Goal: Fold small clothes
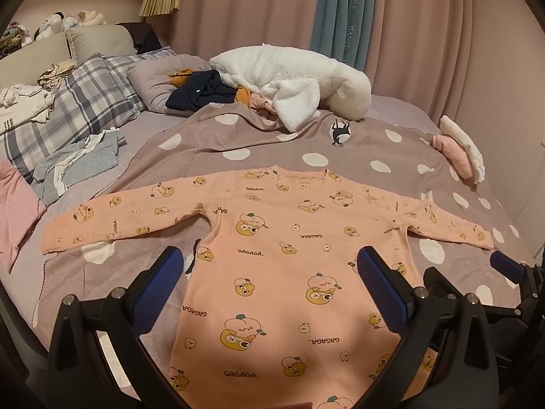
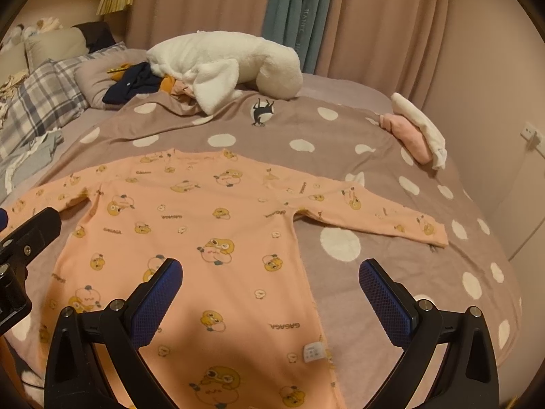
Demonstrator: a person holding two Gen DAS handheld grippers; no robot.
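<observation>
Pink shirt (image 1: pixel 272 238) printed "GAGAGA" lies flat on the blanket (image 1: pixel 289 146); both grippers (image 1: pixel 269 272) (image 2: pixel 270 272) hover above it, fingers apart.

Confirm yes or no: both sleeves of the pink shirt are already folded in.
No, both sleeves of the pink shirt lie spread straight out on the dotted blanket.

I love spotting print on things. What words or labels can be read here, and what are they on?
"GAGAGA": repeated print on the pink top.
"HANEL": down the blue-green curtain; letters above it are blurred.
Small white care tag at the top's side seam: too small to read.
Print on the white garment at the left: blurred.
</observation>
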